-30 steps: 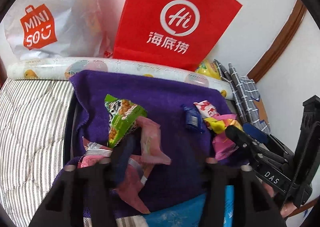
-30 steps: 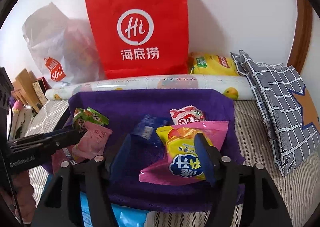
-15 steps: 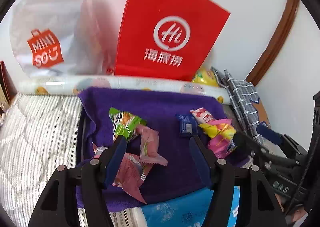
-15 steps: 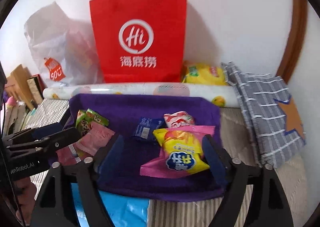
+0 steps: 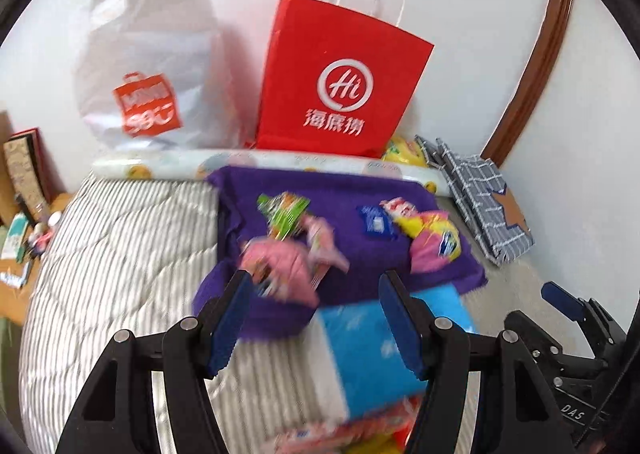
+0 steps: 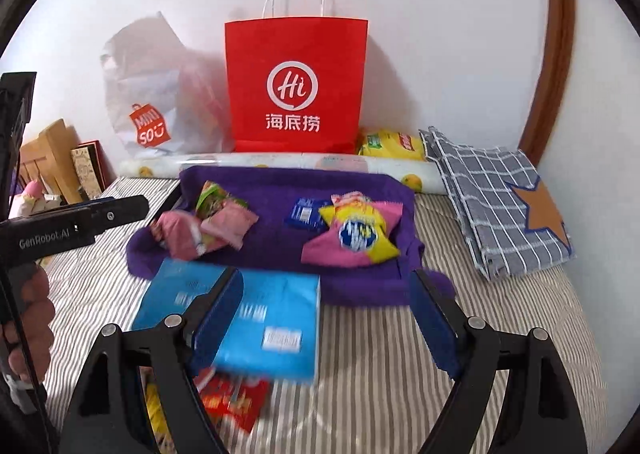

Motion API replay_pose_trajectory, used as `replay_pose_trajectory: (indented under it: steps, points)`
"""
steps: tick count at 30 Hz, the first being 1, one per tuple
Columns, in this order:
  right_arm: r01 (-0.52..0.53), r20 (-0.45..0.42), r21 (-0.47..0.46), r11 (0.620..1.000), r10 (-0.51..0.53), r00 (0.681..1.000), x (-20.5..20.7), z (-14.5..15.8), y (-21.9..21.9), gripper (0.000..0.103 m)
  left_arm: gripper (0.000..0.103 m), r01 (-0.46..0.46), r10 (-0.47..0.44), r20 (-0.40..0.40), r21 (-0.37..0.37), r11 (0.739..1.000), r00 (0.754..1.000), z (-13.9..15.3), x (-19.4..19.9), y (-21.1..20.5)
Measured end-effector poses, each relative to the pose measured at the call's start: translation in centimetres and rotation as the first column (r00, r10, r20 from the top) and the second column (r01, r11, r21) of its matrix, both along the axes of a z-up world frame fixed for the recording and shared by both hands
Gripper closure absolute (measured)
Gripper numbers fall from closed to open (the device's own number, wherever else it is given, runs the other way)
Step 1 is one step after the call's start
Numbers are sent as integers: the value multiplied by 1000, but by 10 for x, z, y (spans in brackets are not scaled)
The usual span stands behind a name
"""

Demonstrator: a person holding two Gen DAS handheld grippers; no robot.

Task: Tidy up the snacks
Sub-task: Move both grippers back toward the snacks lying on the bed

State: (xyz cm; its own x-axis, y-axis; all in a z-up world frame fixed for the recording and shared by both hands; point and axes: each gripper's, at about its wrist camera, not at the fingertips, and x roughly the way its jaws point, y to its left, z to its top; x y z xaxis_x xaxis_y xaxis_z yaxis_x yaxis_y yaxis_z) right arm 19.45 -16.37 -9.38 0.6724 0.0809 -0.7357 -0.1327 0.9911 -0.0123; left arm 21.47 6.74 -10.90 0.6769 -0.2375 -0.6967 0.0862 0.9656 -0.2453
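Two grippers are hanging empty above the bed, both drawn back from the purple towel (image 6: 276, 230) where the snacks are lying; going left to right across the right wrist view, the left gripper (image 6: 120, 210) is poking in from the edge with a hand (image 6: 28, 318) wrapped round its handle, while in its own view the left gripper (image 5: 316, 318) is standing moderately open with nothing between its fingers. On the towel's left end, two pink packets (image 6: 200, 230) and a green packet (image 6: 212, 200) are sitting bunched and touching; near the middle a small blue sachet (image 6: 304, 212) is lying by itself; just to its right a red-and-white packet (image 6: 352, 200) is peeking out from behind the big pink-and-yellow chip bag (image 6: 356, 238). Nearer the camera a blue tissue pack (image 6: 248, 314) is resting against the towel's front edge, with a red wrapper (image 6: 232, 402) below it; the right gripper (image 6: 328, 318) is standing wide, its jaws having just been opening, nothing between them. Behind everything a red paper bag (image 6: 296, 86) is standing upright against the wall. Judging by the layout, sorting is partly done; for the next pick, I would be approaching one packet at a time, pinching a crimped edge and not the puffed middle, and lifting clear before moving so neighbours are not dragged along.
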Motion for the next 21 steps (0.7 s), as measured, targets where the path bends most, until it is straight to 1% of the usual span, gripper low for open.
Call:
replay_pose_trajectory:
  steps: [2, 6, 8, 10, 12, 16, 17, 18, 21]
  points:
    - [-16, -51, 31, 999, 17, 999, -11, -5, 1, 20, 39, -13, 13, -8, -1, 1000, 1000, -4, -14, 8]
    - [-23, -123, 44, 999, 28, 992, -26, -17, 6, 20, 39, -35, 35, -5, 1, 999, 999, -10, -39, 20]
    - [-41, -155, 78, 996, 52, 986, -33, -25, 10, 20, 39, -49, 49, -16, 9, 999, 999, -14, -51, 25]
    - [-51, -152, 112, 992, 68, 986, -44, -28, 15, 20, 39, -53, 53, -24, 6, 999, 998, -19, -61, 30]
    - [-82, -140, 137, 987, 102, 985, -55, -29, 23, 21, 40, -63, 63, -27, 7, 998, 998, -22, -69, 35]
    - [-134, -125, 142, 981, 152, 980, -67, -31, 44, 24, 39, -80, 80, -41, 1, 997, 996, -28, -79, 43]
    - [-140, -123, 140, 980, 157, 980, -69, -33, 49, 26, 39, -82, 82, -45, 3, 997, 996, -29, -82, 45]
    - [-142, -125, 137, 980, 159, 979, -71, -36, 54, 31, 39, -85, 86, -46, 8, 996, 995, -31, -83, 45]
    - [-151, -153, 119, 981, 169, 974, -74, -51, 64, 40, 39, -89, 91, -54, 29, 996, 994, -36, -87, 47]
